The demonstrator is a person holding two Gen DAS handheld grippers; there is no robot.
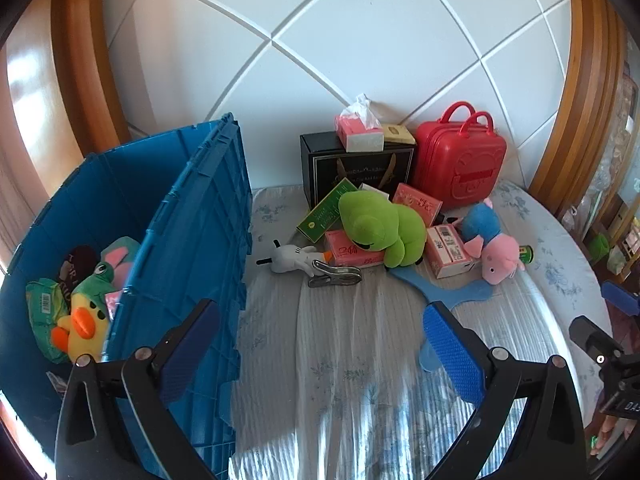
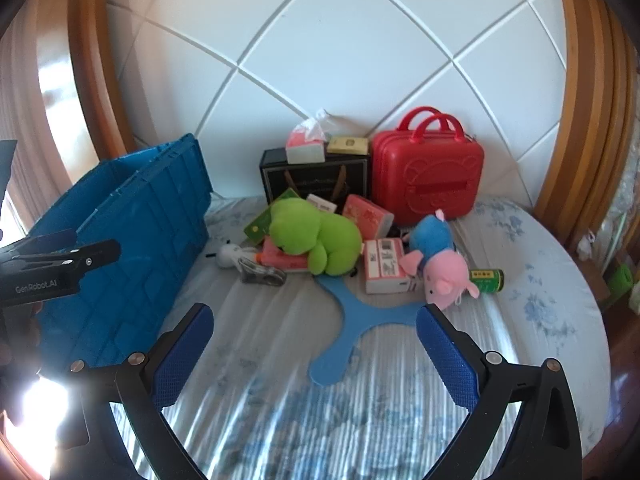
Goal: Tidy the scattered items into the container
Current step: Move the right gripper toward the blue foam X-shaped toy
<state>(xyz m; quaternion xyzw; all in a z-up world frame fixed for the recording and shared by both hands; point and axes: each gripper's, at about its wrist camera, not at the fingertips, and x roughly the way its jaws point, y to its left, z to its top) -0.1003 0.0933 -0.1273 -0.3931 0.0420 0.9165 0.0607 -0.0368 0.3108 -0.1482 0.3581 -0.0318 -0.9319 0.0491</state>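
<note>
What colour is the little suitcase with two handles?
Red. The suitcase shows best in the right wrist view.

Left claw (image 1: 320, 344) and right claw (image 2: 314, 344) both spread wide, empty, side by side.

The open blue crate (image 1: 192, 216) stands at the left of the frame on the bed, already holding a yellow duck plush (image 1: 82, 328), a green packet (image 1: 42, 312) and other soft toys. Right of it lie the scattered items: a green frog plush (image 1: 380, 228), pink boxes (image 1: 348, 254), a white toy (image 1: 290, 258), a metal clip (image 1: 336, 276), a pink pig plush (image 1: 500, 256), a green can (image 2: 486, 280) and a flat blue cutout (image 2: 360, 320).
</note>
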